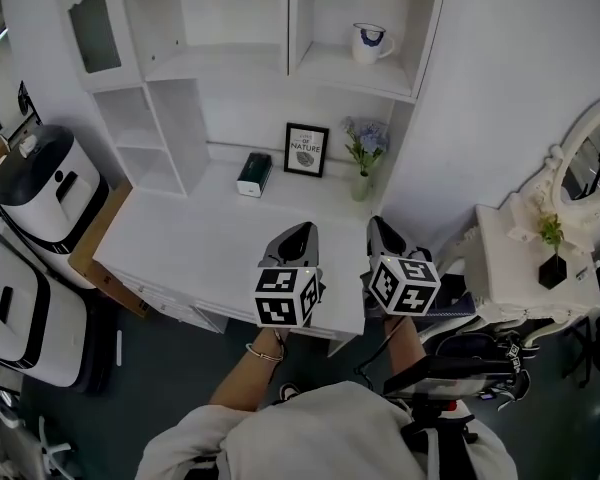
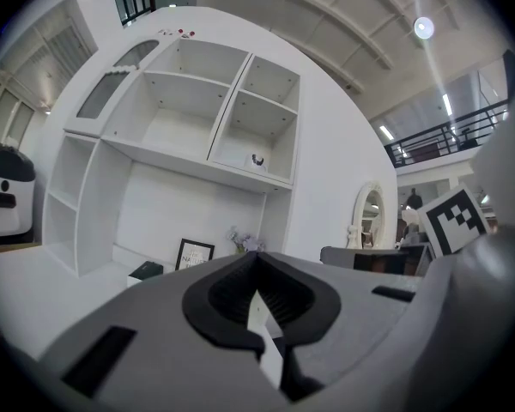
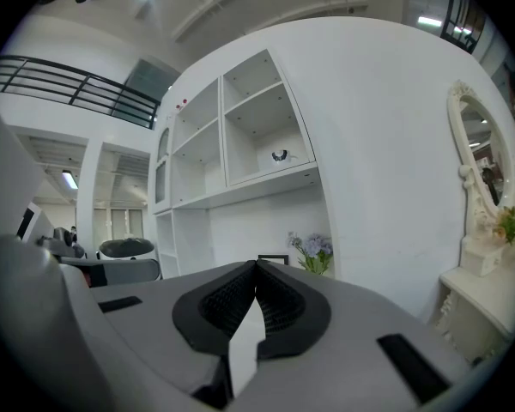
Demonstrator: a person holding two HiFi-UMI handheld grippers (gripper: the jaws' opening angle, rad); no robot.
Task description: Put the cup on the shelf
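We see the left gripper (image 1: pixel 298 230) and right gripper (image 1: pixel 382 226) closed, empty (near the desk (image 1: pixel 200 238) front); the cup (image 1: pixel 371 43) stands on the upper-right shelf (image 1: pixel 330 72).

I see the cup (image 1: pixel 370 43) in the upper right compartment of the shelf (image 1: pixel 288 18), above the desk (image 1: pixel 180 238). Along the desk's far edge stand a box (image 1: pixel 253 174), a frame (image 1: pixel 306 150) right of it, then a vase (image 1: pixel 362 180). My left gripper (image 1: pixel 300 230) and right gripper (image 1: pixel 380 226) are side by side over the desk's near right part. A mirror (image 1: pixel 592 158) stands far right.
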